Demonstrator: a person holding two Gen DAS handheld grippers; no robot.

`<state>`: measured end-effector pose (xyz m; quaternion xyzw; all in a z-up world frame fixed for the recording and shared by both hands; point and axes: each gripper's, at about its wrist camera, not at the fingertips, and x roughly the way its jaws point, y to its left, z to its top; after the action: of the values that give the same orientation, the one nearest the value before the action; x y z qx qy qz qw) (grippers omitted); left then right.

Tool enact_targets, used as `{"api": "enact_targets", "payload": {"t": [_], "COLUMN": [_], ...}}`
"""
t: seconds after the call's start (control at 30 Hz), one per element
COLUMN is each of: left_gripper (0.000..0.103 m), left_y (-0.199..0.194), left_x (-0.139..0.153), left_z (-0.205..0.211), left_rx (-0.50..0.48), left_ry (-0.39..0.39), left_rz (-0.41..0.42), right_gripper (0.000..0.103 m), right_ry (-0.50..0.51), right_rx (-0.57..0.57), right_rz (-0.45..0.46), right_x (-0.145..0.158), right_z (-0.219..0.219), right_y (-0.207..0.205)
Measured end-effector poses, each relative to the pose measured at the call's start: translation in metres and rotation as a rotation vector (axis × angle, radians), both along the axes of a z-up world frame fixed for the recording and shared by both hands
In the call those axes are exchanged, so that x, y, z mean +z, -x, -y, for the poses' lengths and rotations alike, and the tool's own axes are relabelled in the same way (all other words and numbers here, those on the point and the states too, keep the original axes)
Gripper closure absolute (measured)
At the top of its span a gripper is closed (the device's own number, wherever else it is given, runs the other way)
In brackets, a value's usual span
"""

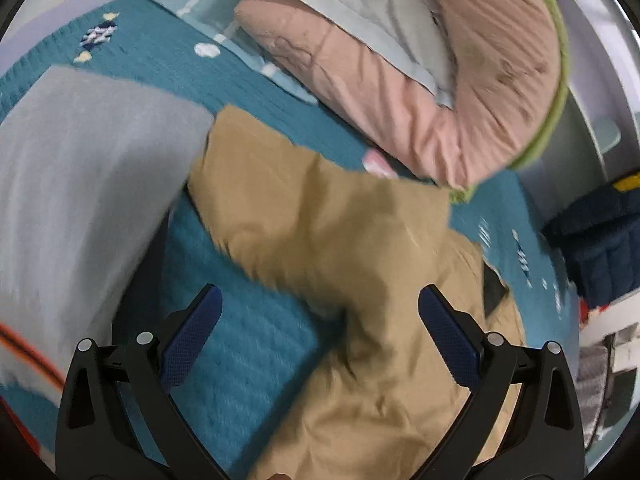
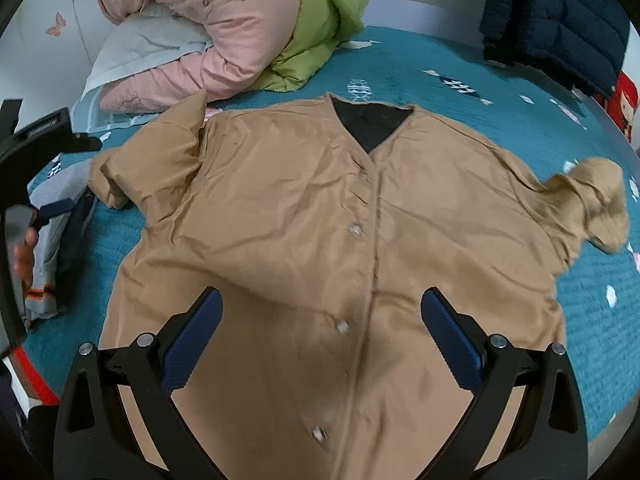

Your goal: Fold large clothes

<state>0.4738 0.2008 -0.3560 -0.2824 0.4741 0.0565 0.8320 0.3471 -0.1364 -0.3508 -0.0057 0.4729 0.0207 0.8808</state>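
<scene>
A tan button-front jacket (image 2: 320, 216) lies spread face up on the teal bedspread (image 2: 440, 80), collar away from me, with a black lining at the neck. Its left sleeve (image 2: 140, 160) is bunched, its right sleeve (image 2: 596, 204) crumpled. My right gripper (image 2: 320, 320) is open and empty above the jacket's lower front. My left gripper (image 1: 320, 320) is open and empty above the jacket's left sleeve (image 1: 320, 216); it also shows at the left edge of the right wrist view (image 2: 52, 208).
A grey garment (image 1: 80, 184) with an orange stripe lies left of the jacket. A pink and green quilt (image 2: 224, 32) and a pale pillow (image 2: 136, 48) lie at the bed's head. A navy puffer coat (image 2: 560, 16) sits at the far right.
</scene>
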Motion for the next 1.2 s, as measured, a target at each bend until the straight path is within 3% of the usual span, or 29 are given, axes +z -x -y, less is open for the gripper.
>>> {"api": "enact_targets", "payload": {"t": [0.1,0.2,0.33,0.47,0.53,0.6,0.67,0.7,0.73,0.83,1.03,1.07,1.13,1.17,1.2], "left_gripper": [0.005,0.005,0.005,0.007,0.040,0.046,0.066,0.082,0.089,0.096,0.097,0.097,0.097,0.097,0.097], "left_y": [-0.023,-0.039,-0.056,-0.064,-0.062,-0.063,-0.063,-0.063,-0.060,-0.051,-0.020,-0.011,0.007,0.014,0.018], "left_x": [-0.021,-0.051,-0.068,-0.066,-0.062,-0.065,-0.073,-0.076,-0.077,-0.065,0.003,0.018,0.041,0.053,0.063], "left_z": [-0.015,-0.041,-0.049,-0.046,-0.047,-0.050,-0.060,-0.065,-0.071,-0.075,-0.075,-0.077,-0.077,-0.075,-0.073], "left_rx": [0.012,0.083,0.099,0.076,0.052,0.038,0.044,0.057,0.067,0.068,0.047,0.044,0.031,0.020,0.003], "left_ry": [0.011,0.116,0.082,0.027,0.005,0.014,0.035,0.027,0.042,0.026,-0.041,-0.052,-0.094,-0.116,-0.118], "left_rz": [-0.037,-0.077,-0.093,-0.084,-0.061,-0.075,-0.092,-0.095,-0.088,-0.030,0.193,0.240,0.304,0.340,0.369], "right_gripper": [0.007,0.007,0.007,0.007,0.007,0.007,0.007,0.007,0.007,0.007,0.008,0.010,0.037,0.043,0.059], "right_ry": [0.025,0.035,0.031,0.005,-0.003,0.001,0.001,0.001,0.001,-0.011,-0.097,-0.111,-0.154,-0.169,-0.189], "right_rx": [0.013,0.013,0.008,-0.007,-0.006,-0.002,0.003,0.005,0.008,0.009,0.024,0.031,0.059,0.071,0.086], "right_rz": [-0.002,0.002,-0.001,-0.015,-0.019,-0.016,-0.011,-0.007,-0.002,0.014,0.017,0.014,0.011,0.000,-0.009], "right_x": [-0.011,-0.018,-0.027,-0.035,-0.037,-0.037,-0.037,-0.037,-0.036,-0.035,-0.037,-0.037,-0.040,-0.043,-0.046], "right_z": [-0.008,-0.012,-0.016,-0.019,-0.023,-0.027,-0.031,-0.032,-0.033,-0.037,-0.048,-0.052,-0.067,-0.075,-0.080], "right_y": [-0.020,-0.037,-0.054,-0.066,-0.069,-0.070,-0.070,-0.070,-0.070,-0.073,-0.092,-0.096,-0.107,-0.112,-0.115]}}
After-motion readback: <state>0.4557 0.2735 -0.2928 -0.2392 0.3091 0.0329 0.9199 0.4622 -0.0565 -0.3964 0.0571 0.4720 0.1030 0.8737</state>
